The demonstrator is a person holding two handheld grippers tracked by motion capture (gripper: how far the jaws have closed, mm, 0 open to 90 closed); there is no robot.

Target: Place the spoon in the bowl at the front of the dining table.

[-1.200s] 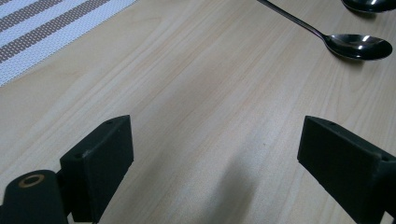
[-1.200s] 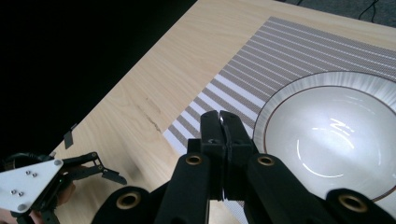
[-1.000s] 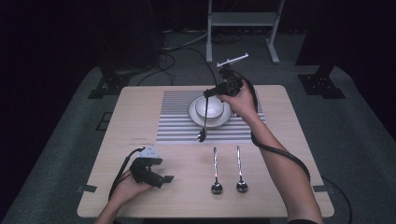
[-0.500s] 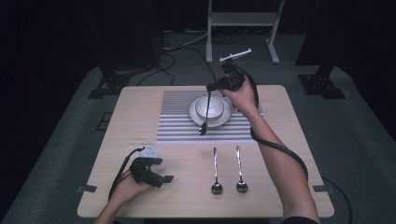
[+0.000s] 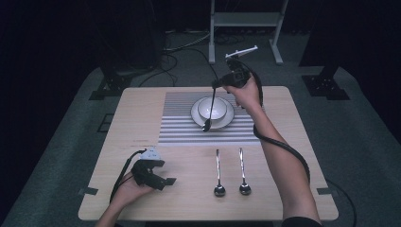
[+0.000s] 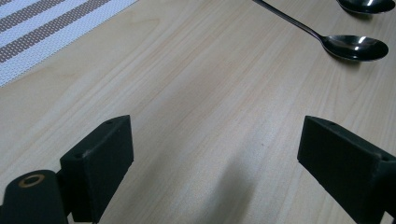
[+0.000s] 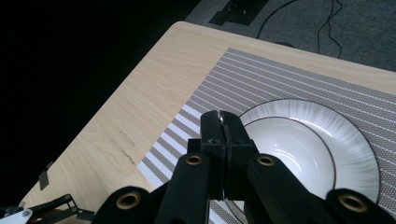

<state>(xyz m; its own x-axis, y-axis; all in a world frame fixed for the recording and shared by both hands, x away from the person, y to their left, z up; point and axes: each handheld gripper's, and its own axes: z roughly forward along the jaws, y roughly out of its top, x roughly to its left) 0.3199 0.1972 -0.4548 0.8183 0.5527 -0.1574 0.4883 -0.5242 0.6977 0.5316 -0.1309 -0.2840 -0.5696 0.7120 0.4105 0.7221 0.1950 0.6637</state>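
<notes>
My right gripper point(image 5: 216, 84) is raised over the far side of the table, shut on the handle of a dark spoon point(image 5: 211, 106). The spoon hangs down, its bowl end over the near left rim of the white plate point(image 5: 229, 120). A white bowl point(image 5: 213, 109) sits on that plate. In the right gripper view the jaws point(image 7: 220, 123) are pressed together above the bowl point(image 7: 289, 154) and plate point(image 7: 345, 140). My left gripper point(image 5: 165, 182) rests open at the front left, and its view shows bare wood between the jaws point(image 6: 215, 154).
A striped placemat point(image 5: 179, 123) lies under the plate. Two more spoons point(image 5: 218, 170) point(image 5: 242, 170) lie side by side near the front edge, bowl ends toward me; one spoon point(image 6: 355, 46) shows ahead of the left jaws. A metal stand point(image 5: 246, 19) is beyond the table.
My right gripper has lifted the spoon higher and carried it farther back, so its bowl end moved from the mat to over the plate's rim. The left gripper has stayed put.
</notes>
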